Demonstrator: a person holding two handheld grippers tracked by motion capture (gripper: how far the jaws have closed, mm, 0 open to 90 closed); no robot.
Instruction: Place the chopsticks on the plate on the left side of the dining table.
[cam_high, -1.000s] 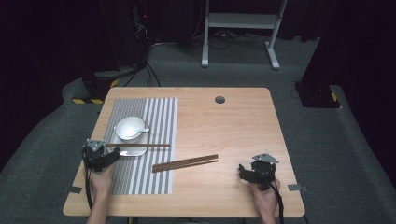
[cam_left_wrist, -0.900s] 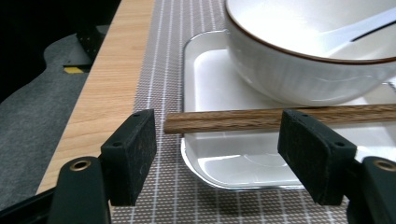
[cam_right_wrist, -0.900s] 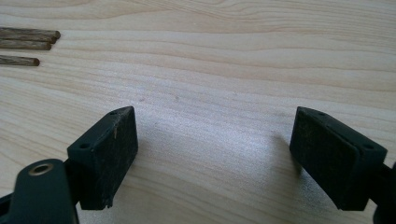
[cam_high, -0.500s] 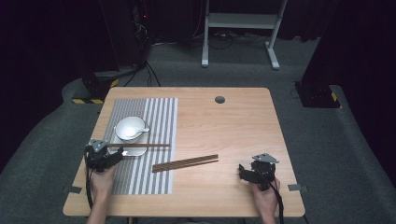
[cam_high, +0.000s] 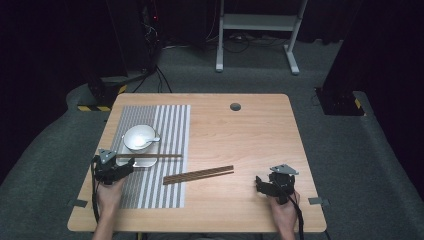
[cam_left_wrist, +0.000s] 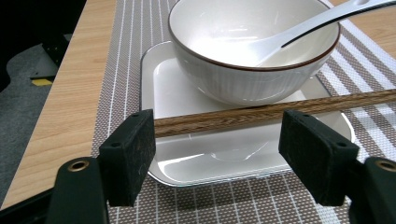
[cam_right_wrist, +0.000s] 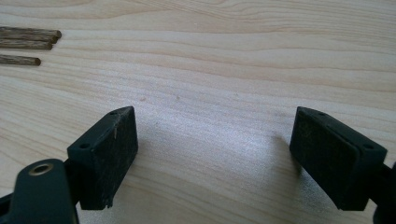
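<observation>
One wooden chopstick (cam_left_wrist: 261, 114) lies across the white dish (cam_left_wrist: 187, 154) in front of the bowl (cam_left_wrist: 254, 51), passing between the spread jaws of the left gripper (cam_high: 111, 167), which grips nothing. Three more chopsticks (cam_high: 198, 175) lie mid-table. The right gripper (cam_high: 274, 186) rests spread wide, empty, on the bare table (cam_high: 250, 130).

**No readable text in any view**

No word, label, brand name or number can be read anywhere in the pictures. The bowl (cam_left_wrist: 254, 51), the white tray (cam_left_wrist: 187, 158) under it, the striped placemat (cam_high: 172, 125) and the wooden sticks (cam_high: 198, 175) on the bench (cam_high: 250, 135) bear no print. The one sign-like marking is a strip of yellow-and-black hazard stripes (cam_high: 93, 107) on the floor beside the bench's far left corner, and it carries no lettering. A small red light (cam_high: 155, 18) glows on the dark equipment behind, too small to tell any marking.
</observation>
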